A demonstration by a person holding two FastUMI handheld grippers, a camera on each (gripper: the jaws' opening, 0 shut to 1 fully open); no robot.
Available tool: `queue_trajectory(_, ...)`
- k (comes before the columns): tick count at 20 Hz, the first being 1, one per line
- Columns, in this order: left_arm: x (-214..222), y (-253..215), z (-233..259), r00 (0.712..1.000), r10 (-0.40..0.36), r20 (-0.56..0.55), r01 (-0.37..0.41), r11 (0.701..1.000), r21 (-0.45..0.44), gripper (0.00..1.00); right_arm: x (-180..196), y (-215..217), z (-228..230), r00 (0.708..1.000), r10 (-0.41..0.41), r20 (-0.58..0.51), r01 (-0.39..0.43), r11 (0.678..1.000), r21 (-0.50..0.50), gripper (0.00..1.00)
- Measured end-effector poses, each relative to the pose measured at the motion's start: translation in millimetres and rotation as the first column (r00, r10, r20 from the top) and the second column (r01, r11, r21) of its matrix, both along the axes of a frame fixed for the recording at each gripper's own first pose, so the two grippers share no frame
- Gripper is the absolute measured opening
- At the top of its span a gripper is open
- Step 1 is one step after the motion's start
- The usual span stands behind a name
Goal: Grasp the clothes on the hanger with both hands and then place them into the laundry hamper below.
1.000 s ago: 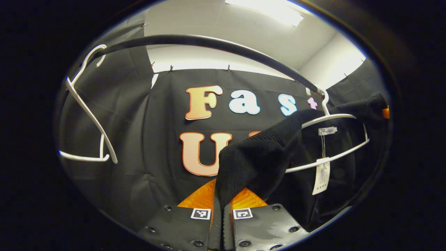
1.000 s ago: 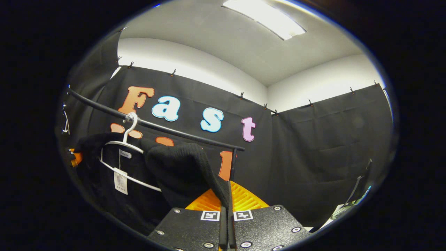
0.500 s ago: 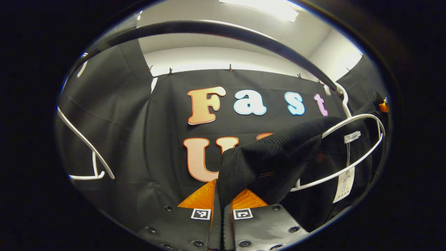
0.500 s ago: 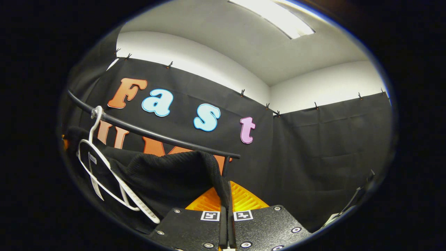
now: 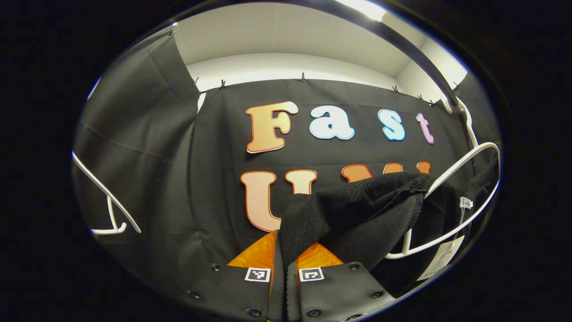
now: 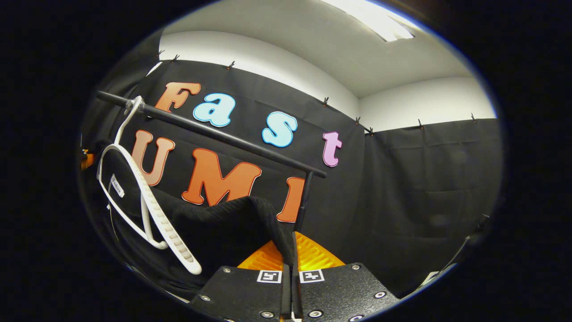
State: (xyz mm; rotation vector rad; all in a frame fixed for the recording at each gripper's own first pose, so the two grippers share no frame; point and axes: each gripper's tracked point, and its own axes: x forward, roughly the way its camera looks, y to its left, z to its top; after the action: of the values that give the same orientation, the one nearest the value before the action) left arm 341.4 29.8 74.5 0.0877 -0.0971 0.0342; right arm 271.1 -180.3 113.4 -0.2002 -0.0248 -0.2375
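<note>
We hold a black knit sweater (image 5: 357,214) with both grippers. In the left gripper view, our left gripper (image 5: 284,257) sits at the bottom, and its two orange fingers (image 5: 257,252) are pressed close together with a fold of the sweater pinched between them. The sweater stretches from there to the right, up to a white hanger (image 5: 464,188). The hanger hangs by its hook from a black rail (image 5: 420,53) near the top right. It tilts to one side, and the sweater has slid partly off it. A white paper tag (image 5: 440,264) dangles from the sweater under the hanger. A second white hanger (image 5: 107,205) with nothing on it shows at the far left.

In the right gripper view, our right gripper (image 6: 292,259) is at the bottom. Its orange fingers (image 6: 313,255) are also squeezed together, pinching another part of the sweater (image 6: 214,223). The sweater runs to the left, toward the tilted hanger (image 6: 152,210), which hooks on the rail (image 6: 223,134). A small white label (image 6: 117,185) shows inside the sweater's neck, behind the hanger. The sweater is up in the air, just below the rail.
</note>
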Motion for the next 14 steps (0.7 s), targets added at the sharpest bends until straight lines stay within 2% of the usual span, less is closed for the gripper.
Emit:
queue_trajectory(3,7,6,-9,1.000,0.023,-0.015,-0.023,0.999,0.030,0.10,-9,13,-18,0.999,0.027,-0.017,-0.026,0.999,0.019,0.00)
queue_trajectory(6,6,10,-29,0.998,0.027,-0.054,-0.028,0.999,-0.017,0.10,-21,27,-31,0.998,0.052,-0.025,-0.051,0.998,0.037,0.00)
queue_trajectory(7,5,15,-36,0.997,0.025,-0.068,-0.028,0.999,-0.032,0.12,-25,33,-37,0.998,0.063,-0.031,-0.062,0.997,0.048,0.00)
queue_trajectory(9,-2,26,-46,0.996,0.028,-0.085,-0.031,0.999,-0.036,0.10,-35,45,-47,0.996,0.080,-0.039,-0.079,0.996,0.046,0.00)
queue_trajectory(14,-32,33,-73,0.992,0.029,-0.122,-0.027,1.000,0.014,0.10,-66,75,-70,0.991,0.121,-0.056,-0.117,0.991,0.068,0.00)
